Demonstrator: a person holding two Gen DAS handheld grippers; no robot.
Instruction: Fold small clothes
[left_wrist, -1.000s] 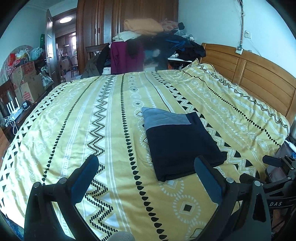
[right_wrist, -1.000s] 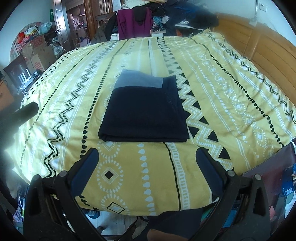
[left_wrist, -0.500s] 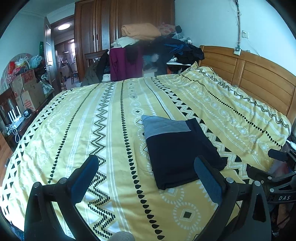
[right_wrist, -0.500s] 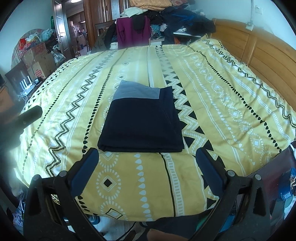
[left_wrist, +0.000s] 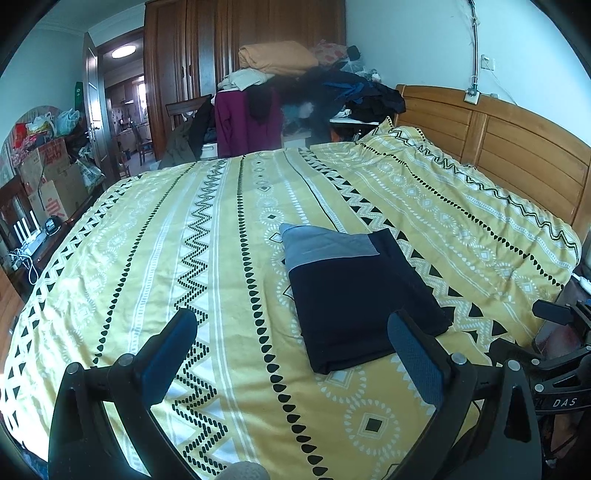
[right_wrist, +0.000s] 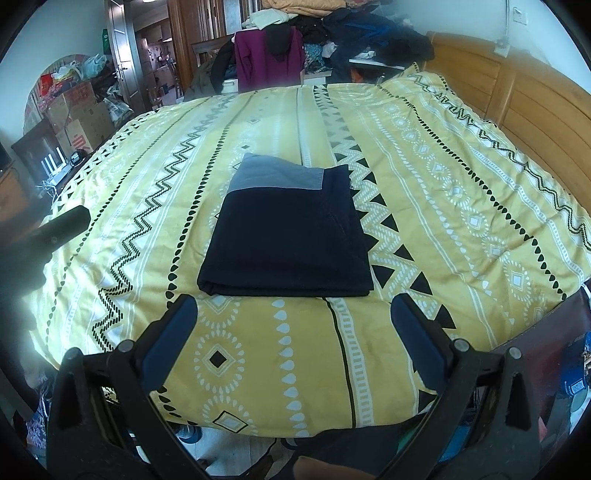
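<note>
Two claws agape: left claw (left_wrist: 291, 347), right claw (right_wrist: 293, 325), one folded garment (right_wrist: 288, 236)

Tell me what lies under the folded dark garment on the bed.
The folded dark garment lies flat on the yellow patterned bedspread, which shows all around it. Anything between its layers is hidden.

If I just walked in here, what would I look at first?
Probably the big yellow bedspread with black zigzags and diamonds, which fills nearly the whole view. In its middle lies a neatly folded dark navy garment with a grey band at its far end. Behind the bed, a messy heap of clothes is stacked high against the wooden wardrobe.
</note>
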